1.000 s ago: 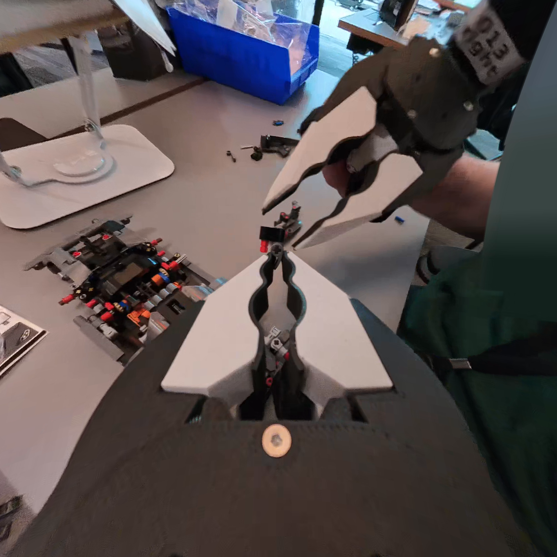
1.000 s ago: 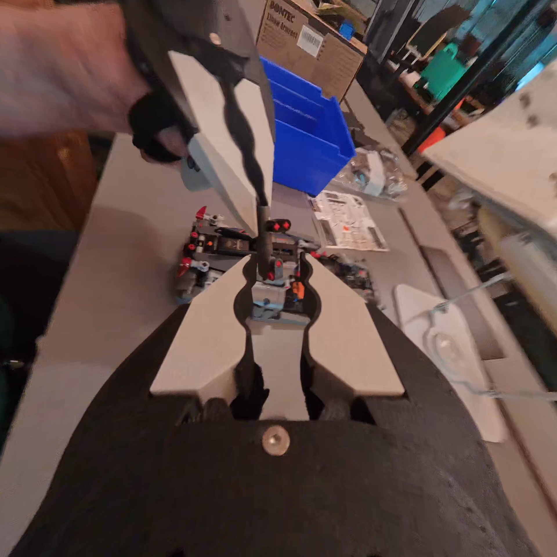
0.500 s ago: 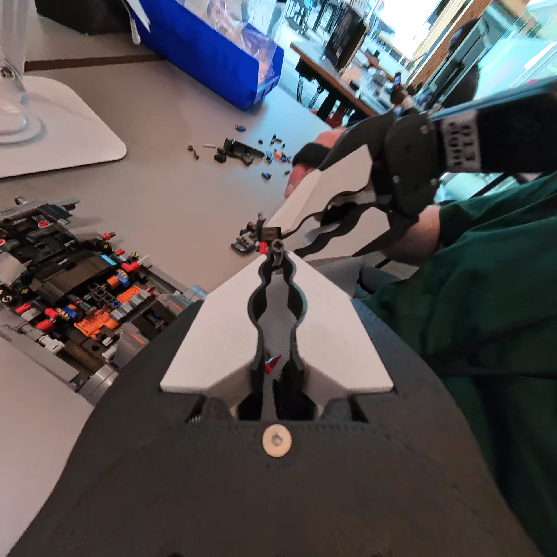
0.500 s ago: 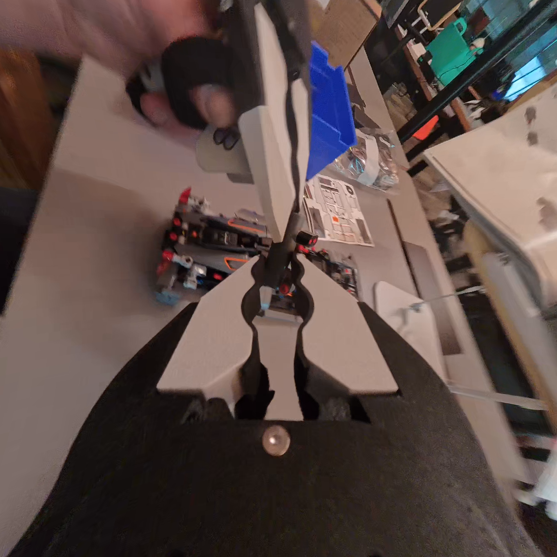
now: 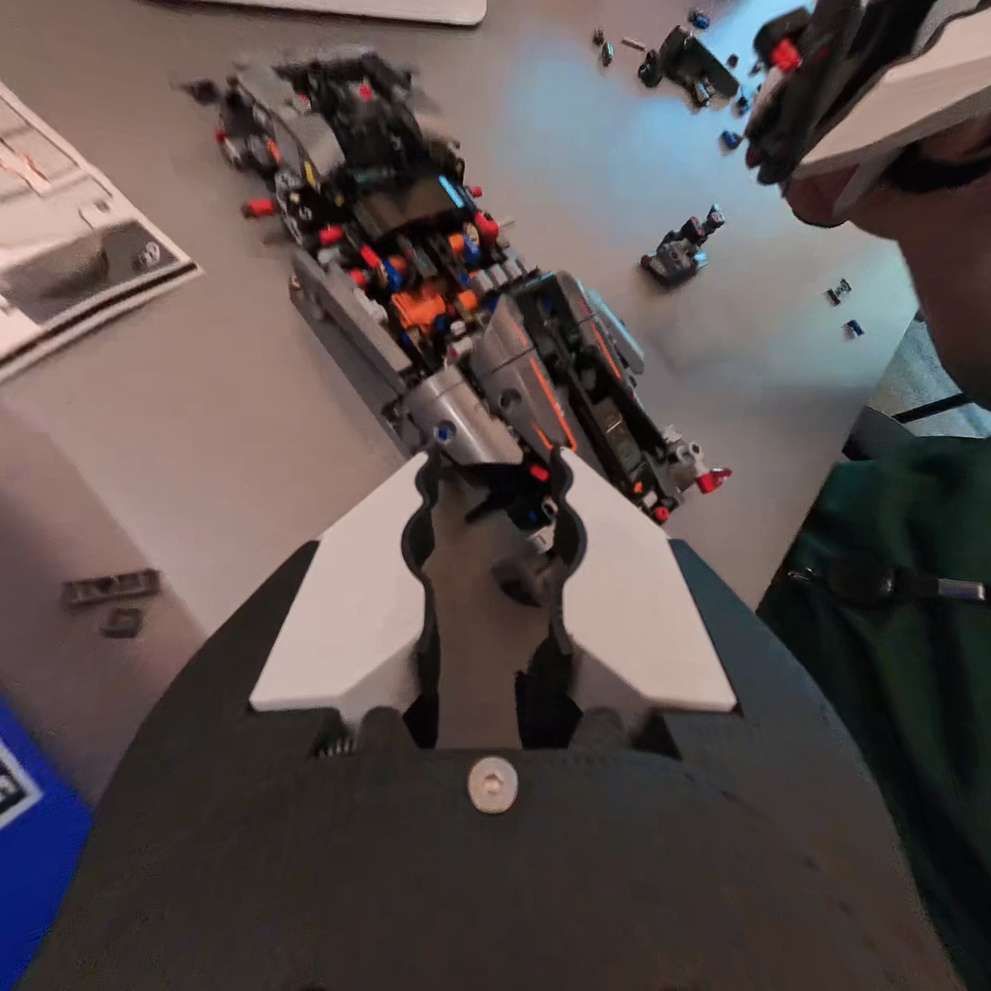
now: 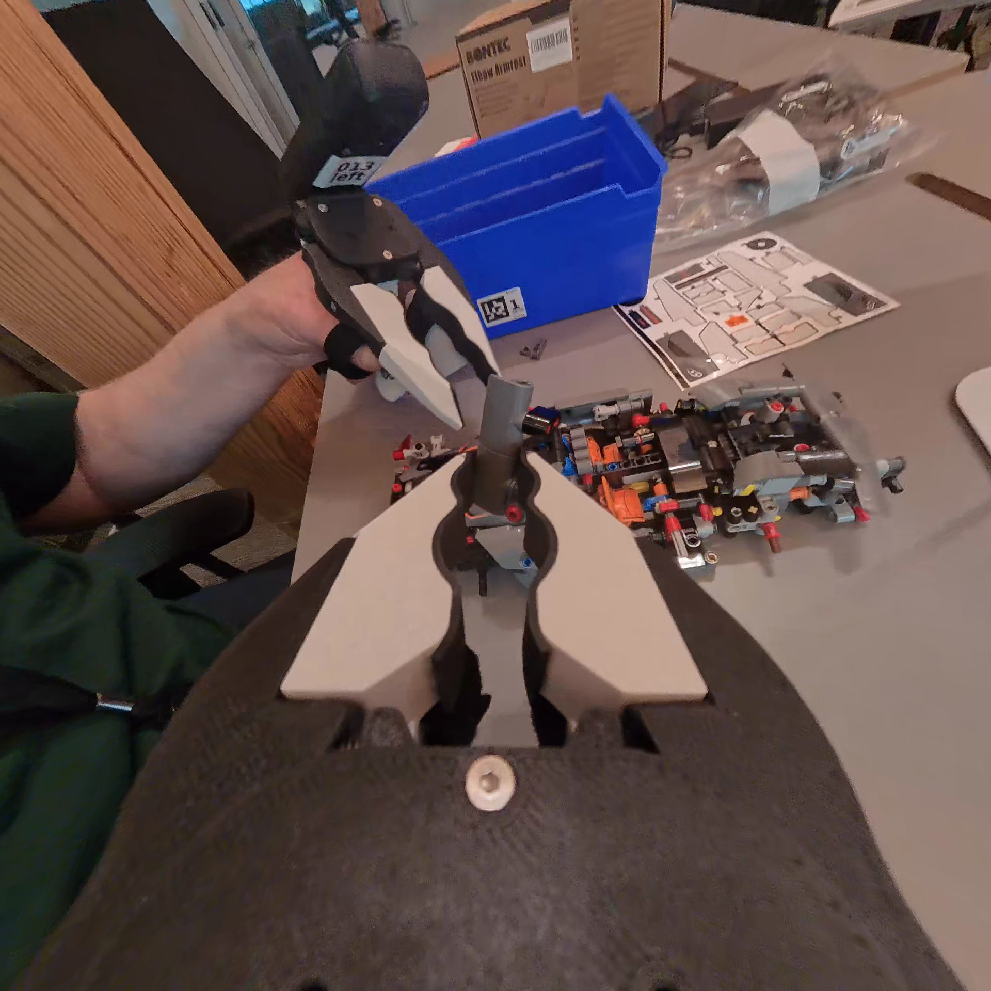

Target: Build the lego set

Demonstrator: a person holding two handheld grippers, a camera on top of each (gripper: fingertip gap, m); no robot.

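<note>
The half-built Lego car (image 5: 429, 279) lies on the grey table; it also shows in the right wrist view (image 6: 697, 472). My right gripper (image 6: 496, 461) is shut on a dark grey Lego piece (image 6: 501, 423) that stands up out of its fingertips above the car's near end. A black and red pin part sits at the piece's side. My left gripper (image 6: 474, 399) is open just left of the piece's top, apart from it. In the left wrist view my left gripper (image 5: 493, 456) is open above the car's end. The right gripper (image 5: 767, 134) is at the top right.
A small Lego subassembly (image 5: 678, 252) and loose parts (image 5: 692, 59) lie right of the car. An instruction sheet (image 6: 751, 300), a blue bin (image 6: 536, 214), a cardboard box (image 6: 563, 53) and a plastic bag of parts (image 6: 777, 155) stand behind it. Small grey parts (image 5: 107, 590) lie at the left. The gap from one gripper's tips to the other's is roughly 12 centimetres. The small Lego subassembly (image 5: 678, 252) sits 15 centimetres or so from the ends of my right fingers.
My left gripper has opened and let go of the small piece, then swung over the car. My right gripper has closed on that piece and holds it.
</note>
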